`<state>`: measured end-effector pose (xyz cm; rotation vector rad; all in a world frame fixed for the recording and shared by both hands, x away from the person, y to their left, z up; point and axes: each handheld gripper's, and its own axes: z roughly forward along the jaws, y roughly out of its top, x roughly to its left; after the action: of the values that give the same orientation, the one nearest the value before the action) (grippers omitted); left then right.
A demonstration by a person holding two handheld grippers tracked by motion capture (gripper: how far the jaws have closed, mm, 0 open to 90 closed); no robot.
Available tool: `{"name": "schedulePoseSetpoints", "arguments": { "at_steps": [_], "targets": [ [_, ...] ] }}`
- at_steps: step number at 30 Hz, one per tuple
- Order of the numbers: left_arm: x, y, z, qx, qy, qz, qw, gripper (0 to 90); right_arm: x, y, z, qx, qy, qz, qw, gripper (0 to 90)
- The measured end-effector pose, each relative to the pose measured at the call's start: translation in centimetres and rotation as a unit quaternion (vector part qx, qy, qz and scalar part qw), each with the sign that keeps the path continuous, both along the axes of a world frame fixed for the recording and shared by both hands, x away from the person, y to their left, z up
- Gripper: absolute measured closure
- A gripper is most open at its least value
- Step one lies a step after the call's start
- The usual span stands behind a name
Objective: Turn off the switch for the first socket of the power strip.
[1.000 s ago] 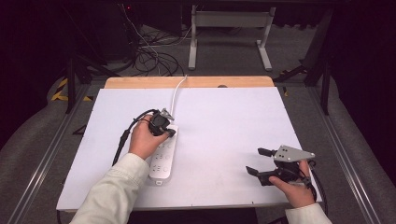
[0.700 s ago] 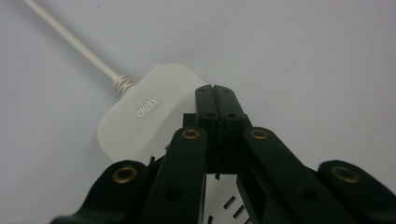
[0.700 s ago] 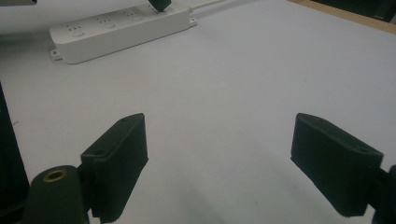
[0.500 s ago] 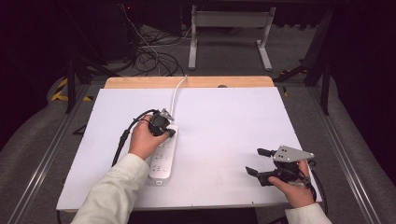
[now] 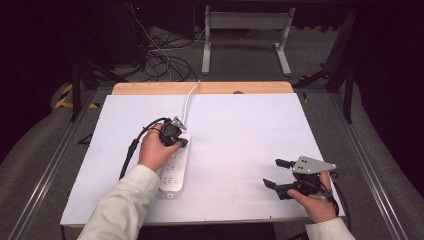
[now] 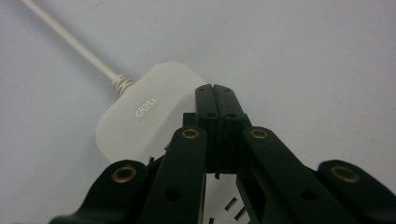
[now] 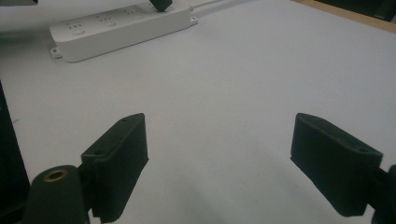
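Left tongs (image 5: pixel 181 141): my left hand (image 5: pixel 156 151) holds them over the cable end of the white power strip (image 5: pixel 174 170). In the left gripper view the two jaws are pressed flat together with no gap and nothing between them, tips (image 6: pixel 217 100) over the strip's rounded end (image 6: pixel 144 114), just past the "deli" lettering. Whether the tips touch the strip's top, I cannot tell.

Power strip: lies flat on the white table (image 5: pixel 240 135), left of centre, long axis running roughly away from me. Its pale cord (image 5: pixel 189 97) leaves the far end and runs towards the wooden far edge of the table. In the right gripper view the strip (image 7: pixel 121 25) sits at the top left with its socket face up, and the dark tip of the left tongs (image 7: pixel 161 4) is at its cord end.

Right tongs (image 5: pixel 274 174): in my right hand (image 5: pixel 314 202) near the table's front right corner, well apart from the strip, grey plate on top. Jaws spread wide, nothing between them, bare table beneath (image 7: pixel 219 140).
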<state>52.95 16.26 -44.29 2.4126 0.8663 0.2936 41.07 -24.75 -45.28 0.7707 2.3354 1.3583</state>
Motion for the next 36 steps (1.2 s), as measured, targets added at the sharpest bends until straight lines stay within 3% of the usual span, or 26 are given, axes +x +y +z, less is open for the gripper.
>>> {"name": "schedulePoseSetpoints", "arguments": {
  "at_steps": [19,23,26,29,36],
  "targets": [
    [-0.5,-0.5,0.0,0.018,-0.015,0.007,0.9997,90.0,0.0,0.2,-0.1,-0.003,0.002,0.003,1.0000,19.2],
    [-0.4,-0.5,0.0,0.003,0.001,0.012,0.9999,90.0,0.0,0.2,-0.2,-0.003,0.003,0.003,1.0000,19.2],
    [-0.6,-1.0,0.0,0.020,-0.018,0.012,0.9996,90.0,0.0,0.2,-0.2,-0.003,0.003,0.004,1.0000,19.2],
    [-0.7,-1.3,0.0,0.030,-0.023,0.014,0.9992,90.0,0.0,0.2,-0.2,-0.003,0.003,0.004,1.0000,19.2],
    [-0.7,-1.0,-0.1,0.019,-0.021,0.019,0.9994,90.0,-0.1,0.2,-0.2,-0.003,0.003,0.005,1.0000,19.1]
  ]
}}
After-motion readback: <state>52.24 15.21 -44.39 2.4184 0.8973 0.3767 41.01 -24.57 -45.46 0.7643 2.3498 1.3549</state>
